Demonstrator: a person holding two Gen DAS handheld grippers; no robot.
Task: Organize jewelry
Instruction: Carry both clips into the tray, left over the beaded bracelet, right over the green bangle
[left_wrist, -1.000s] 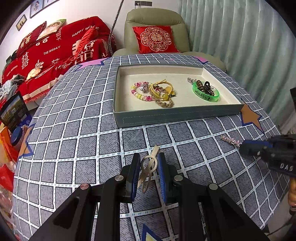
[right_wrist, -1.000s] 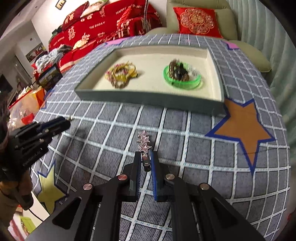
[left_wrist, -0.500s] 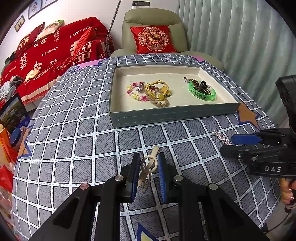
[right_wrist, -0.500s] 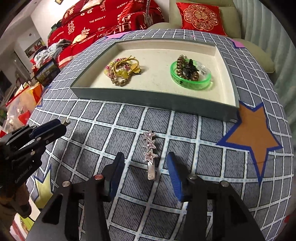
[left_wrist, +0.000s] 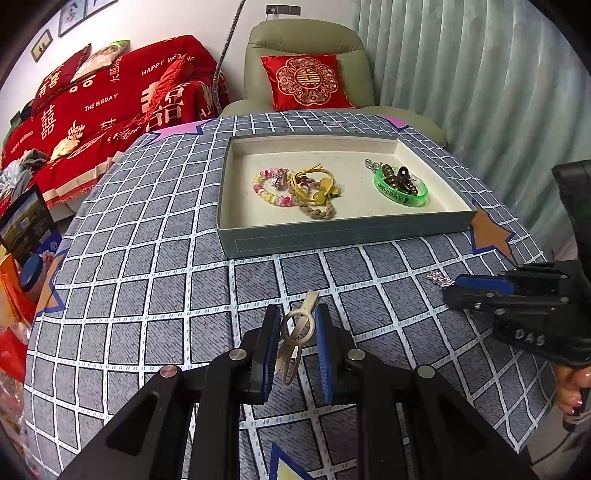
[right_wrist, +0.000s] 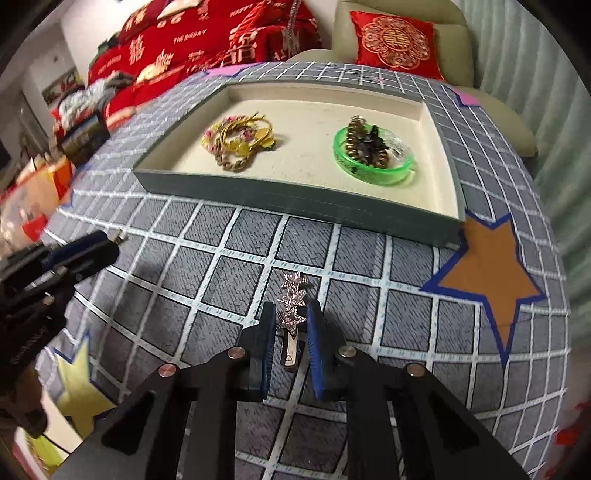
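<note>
Closing on the star hair clip (right_wrist: 293, 314) — right gripper (right_wrist: 291, 321) straddles it on the bench (right_wrist: 184, 266), jaws just narrowed, seemingly pinching. Clip's long axis points toward the tray (right_wrist: 295, 201). Left gripper (left_wrist: 297, 325) pinches a beige clip (left_wrist: 297, 328).

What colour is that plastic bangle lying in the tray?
Bright translucent green. The bangle shows best in the right wrist view, on the right side of the tray.

Each gripper (left_wrist: 295, 347) (right_wrist: 290, 343) is black, with blue ribbed pads (left_wrist: 322, 347) and silver screws (left_wrist: 238, 354); the right one bears white letters "DAS".
</note>
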